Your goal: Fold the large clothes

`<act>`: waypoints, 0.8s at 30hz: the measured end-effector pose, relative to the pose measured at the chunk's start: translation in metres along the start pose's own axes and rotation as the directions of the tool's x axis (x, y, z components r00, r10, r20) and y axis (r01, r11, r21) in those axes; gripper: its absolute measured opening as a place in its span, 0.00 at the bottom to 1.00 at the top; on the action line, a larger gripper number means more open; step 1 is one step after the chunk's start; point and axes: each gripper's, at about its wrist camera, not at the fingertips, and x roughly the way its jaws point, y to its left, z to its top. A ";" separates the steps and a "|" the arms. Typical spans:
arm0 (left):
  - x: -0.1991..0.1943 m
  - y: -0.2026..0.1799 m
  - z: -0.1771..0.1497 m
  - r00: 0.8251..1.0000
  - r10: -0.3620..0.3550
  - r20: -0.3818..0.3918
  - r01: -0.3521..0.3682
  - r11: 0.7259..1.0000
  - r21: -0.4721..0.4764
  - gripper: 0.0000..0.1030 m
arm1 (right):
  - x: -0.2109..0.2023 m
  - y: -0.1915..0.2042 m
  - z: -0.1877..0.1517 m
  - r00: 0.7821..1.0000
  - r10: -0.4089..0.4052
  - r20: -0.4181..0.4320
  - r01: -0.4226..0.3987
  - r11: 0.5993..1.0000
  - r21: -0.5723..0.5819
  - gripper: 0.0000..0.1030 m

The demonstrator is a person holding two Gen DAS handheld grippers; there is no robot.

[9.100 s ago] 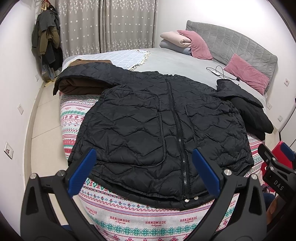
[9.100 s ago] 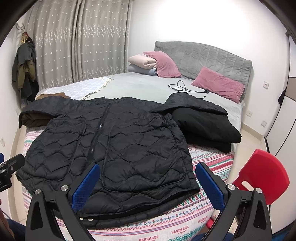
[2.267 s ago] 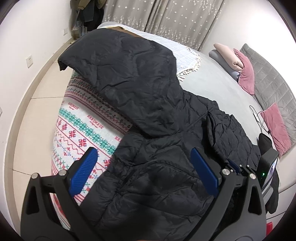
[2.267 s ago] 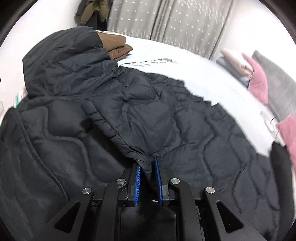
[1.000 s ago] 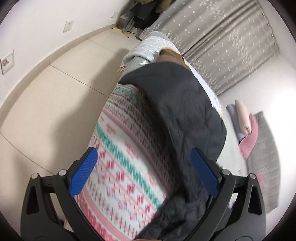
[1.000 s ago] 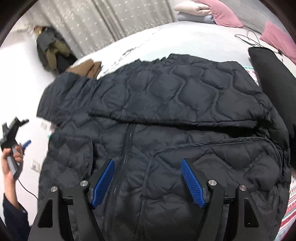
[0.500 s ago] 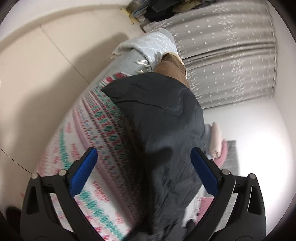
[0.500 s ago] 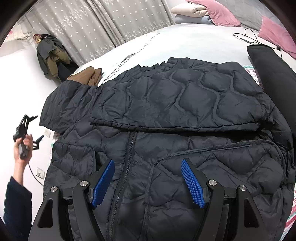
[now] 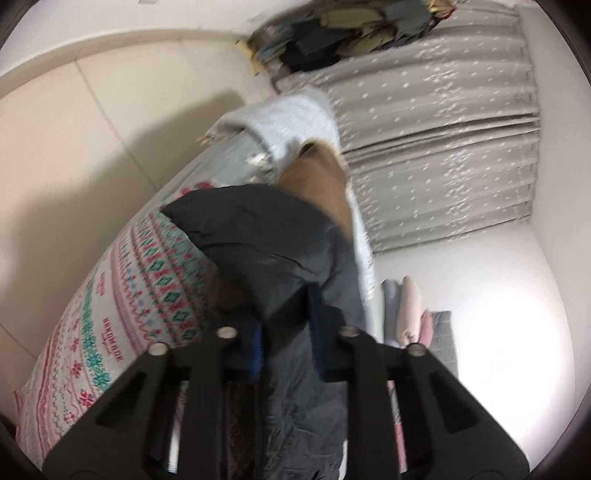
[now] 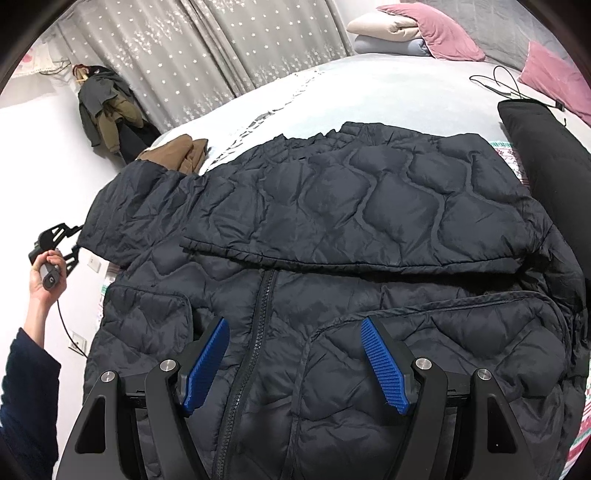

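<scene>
A black quilted jacket (image 10: 332, 229) lies front up on the bed, zipper closed. One sleeve is folded across its chest (image 10: 369, 206). The other sleeve (image 10: 140, 206) stretches out to the left bed edge. My left gripper (image 9: 286, 328) is shut on the end of that sleeve (image 9: 258, 236); it also shows in the right wrist view (image 10: 70, 240) at the cuff. My right gripper (image 10: 295, 354) is open and empty above the jacket's lower front.
A brown garment (image 10: 177, 151) lies behind the sleeve. A folded black garment (image 10: 546, 155) lies at the right. Pink pillows (image 10: 443, 33) and a cable (image 10: 509, 88) are at the bed's far end. Patterned bedding (image 9: 140, 288) covers the edge; floor (image 9: 92, 147) lies left.
My left gripper has closed on the sleeve end; half a second ago its jaws were wide open. The right gripper stays open over the jacket, hardly moved.
</scene>
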 end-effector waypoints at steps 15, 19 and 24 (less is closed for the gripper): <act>-0.085 -0.185 -0.129 0.959 -0.284 0.003 0.228 0.774 0.591 0.07 | -0.035 -0.028 0.017 0.994 0.062 0.088 -0.071 0.992 0.104 0.72; -0.086 -0.222 -0.210 0.947 -0.279 -0.156 0.305 0.644 0.701 0.07 | -0.050 -0.042 0.023 0.990 0.065 0.125 -0.083 0.987 0.140 0.72; -0.054 -0.220 -0.336 0.925 -0.129 -0.357 0.375 0.462 0.804 0.08 | -0.059 -0.064 0.027 0.988 0.011 0.153 -0.038 0.984 0.175 0.72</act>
